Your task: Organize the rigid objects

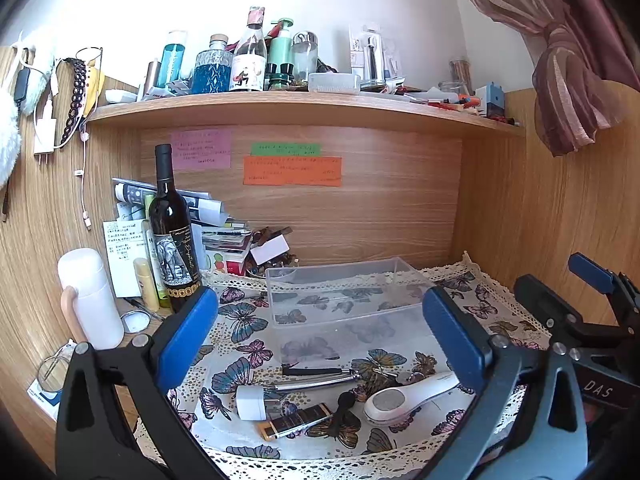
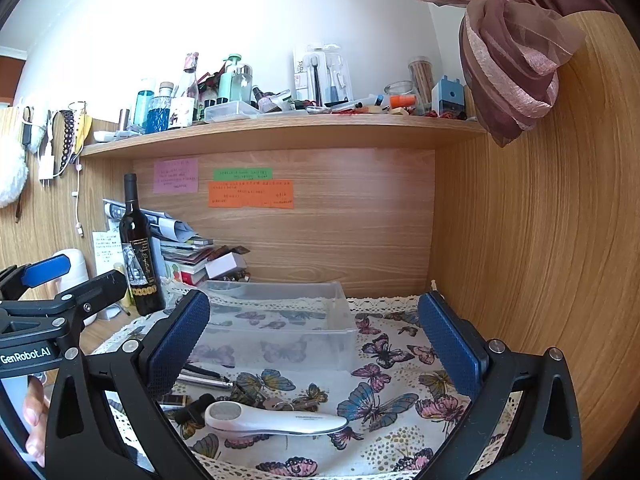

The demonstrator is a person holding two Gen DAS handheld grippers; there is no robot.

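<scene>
A wood-panelled desk nook, with a crowded shelf (image 1: pixel 304 106) above and a butterfly-print cloth (image 2: pixel 384 396) over the tabletop, frames both views. The left tongs (image 1: pixel 320 332) stand wide apart with nothing between them, hovering over the near edge of the cloth; the right tongs (image 2: pixel 314 344) are likewise spread and empty, just to the right of the left pair. Directly under them, near the front edge, lie the loose rigid things: a white handheld device (image 2: pixel 272 420) with a round grey face, a white plug adapter (image 1: pixel 251 402), a chrome pen-like rod (image 1: pixel 316 384), a dark bar with a gold end (image 1: pixel 294 420) and a small black bulb-shaped piece (image 1: pixel 345 400). Just beyond them sits the clear plastic bin (image 1: pixel 348 292), which looks empty, so sorting appears not yet begun. Farther left stand a dark wine bottle (image 1: pixel 173 236) and a white flask (image 1: pixel 90 300), with stacked papers behind. The white device's smooth curved handle could slip or pivot if pinched off-centre, and the thin rod may roll away from a shallow grip. The cloth might bunch or drag if a pad catches its lace edge, shoving the neighbouring pieces. A wide sweep to the left could knock the tall bottle. The keys or rings near the device are too tangled to make out, the left pad hides part of the rod in the right view, and the bin's clear walls make its near rim hard to judge.
</scene>
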